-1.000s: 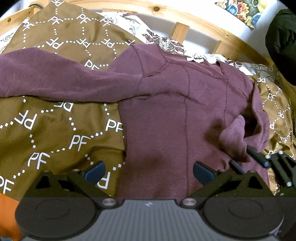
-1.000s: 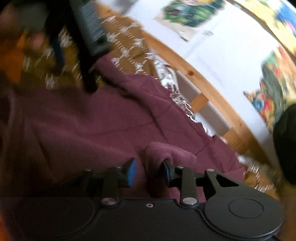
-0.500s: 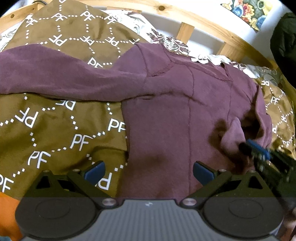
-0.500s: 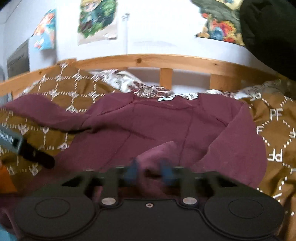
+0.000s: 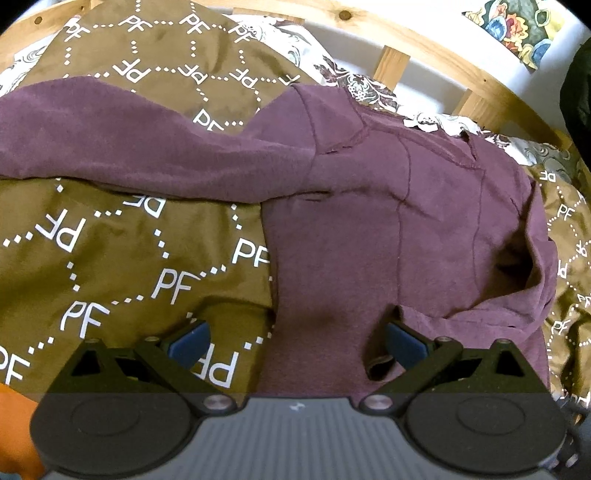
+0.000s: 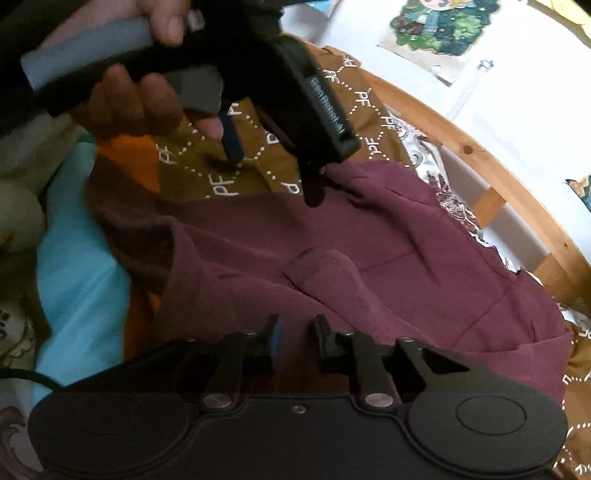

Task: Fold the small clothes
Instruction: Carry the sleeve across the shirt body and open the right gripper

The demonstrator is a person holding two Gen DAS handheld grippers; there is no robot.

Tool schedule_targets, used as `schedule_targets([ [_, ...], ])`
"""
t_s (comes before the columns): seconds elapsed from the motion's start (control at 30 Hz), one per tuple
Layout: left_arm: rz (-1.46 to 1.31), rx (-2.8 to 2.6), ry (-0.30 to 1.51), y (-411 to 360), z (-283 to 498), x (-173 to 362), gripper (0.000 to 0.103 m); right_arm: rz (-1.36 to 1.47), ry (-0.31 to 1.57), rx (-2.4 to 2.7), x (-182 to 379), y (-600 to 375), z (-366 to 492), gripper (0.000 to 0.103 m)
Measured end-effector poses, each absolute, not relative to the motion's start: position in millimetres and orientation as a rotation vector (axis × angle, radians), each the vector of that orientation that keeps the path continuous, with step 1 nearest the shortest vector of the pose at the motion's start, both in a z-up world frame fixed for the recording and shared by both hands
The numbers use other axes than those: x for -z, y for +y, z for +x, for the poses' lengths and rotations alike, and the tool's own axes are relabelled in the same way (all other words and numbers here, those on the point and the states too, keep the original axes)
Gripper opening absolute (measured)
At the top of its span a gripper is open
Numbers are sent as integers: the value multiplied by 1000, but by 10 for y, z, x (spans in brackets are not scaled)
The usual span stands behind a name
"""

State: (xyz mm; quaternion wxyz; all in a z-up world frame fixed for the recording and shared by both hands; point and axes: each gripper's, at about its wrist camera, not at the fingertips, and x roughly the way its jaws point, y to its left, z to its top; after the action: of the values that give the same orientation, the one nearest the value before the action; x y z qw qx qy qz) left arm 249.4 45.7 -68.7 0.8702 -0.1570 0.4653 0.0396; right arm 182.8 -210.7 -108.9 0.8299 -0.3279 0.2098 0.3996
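A maroon sweatshirt (image 5: pixel 388 221) lies spread on a brown "PF" blanket (image 5: pixel 122 258). One sleeve (image 5: pixel 129 144) stretches out to the left. The other sleeve (image 5: pixel 491 306) is folded across the body. My left gripper (image 5: pixel 295 338) is open and empty, low over the sweatshirt's lower left edge. It also shows in the right wrist view (image 6: pixel 273 173), held by a hand. My right gripper (image 6: pixel 297 338) hovers over the sweatshirt (image 6: pixel 369 266) with its jaws narrowly apart. The folded sleeve end (image 6: pixel 321 269) lies just ahead of it, free of the fingers.
A wooden bed rail (image 5: pixel 424 40) runs along the back, with a white wall and posters (image 6: pixel 436 26) behind. A floral sheet (image 5: pixel 354 85) shows at the head. A light blue cloth (image 6: pixel 77 266) and orange fabric (image 6: pixel 129 158) lie to the left.
My right gripper carried the sleeve end across the body, let it go and swung left. The sleeve now lies flat on the sweatshirt. My left gripper stayed open and barely moved.
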Motion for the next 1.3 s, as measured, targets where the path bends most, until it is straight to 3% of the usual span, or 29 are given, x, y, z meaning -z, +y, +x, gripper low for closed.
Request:
schedule_targets([
  [0.17, -333, -92, 985, 460, 2532, 720, 102, -430, 476, -735, 896, -2331, 2171, 57],
  [0.37, -336, -99, 987, 468, 2545, 735, 102, -93, 655, -635, 942, -2500, 2884, 61],
  [0.4, -335, -100, 984, 472, 2542, 732, 102, -83, 663, -626, 954, -2492, 2944, 60],
  [0.47, -334, -106, 979, 479, 2540, 729, 102, -118, 683, -621, 982, -2433, 2985, 44],
  [0.5, -335, -109, 977, 484, 2543, 728, 102, -146, 689, -634, 996, -2405, 2957, 27],
  [0.63, -341, -108, 972, 501, 2551, 723, 102, -318, 677, -690, 1040, -2281, 2695, 7],
  [1.0, -331, -63, 944, 438, 2523, 713, 102, -571, 756, -852, 1041, -2356, 2066, 3],
  [1.07, -324, -31, 932, 382, 2521, 715, 102, -532, 729, -855, 941, -2414, 2073, 16],
  [1.13, -305, 5, 925, 299, 2542, 725, 102, -439, 689, -814, 809, -2538, 2144, 42],
  [1.23, -228, 28, 925, 122, 2594, 780, 102, -253, 651, -668, 678, -2837, 2349, 72],
  [1.3, -172, 25, 939, 12, 2624, 843, 102, -128, 649, -540, 670, -3055, 2515, 76],
])
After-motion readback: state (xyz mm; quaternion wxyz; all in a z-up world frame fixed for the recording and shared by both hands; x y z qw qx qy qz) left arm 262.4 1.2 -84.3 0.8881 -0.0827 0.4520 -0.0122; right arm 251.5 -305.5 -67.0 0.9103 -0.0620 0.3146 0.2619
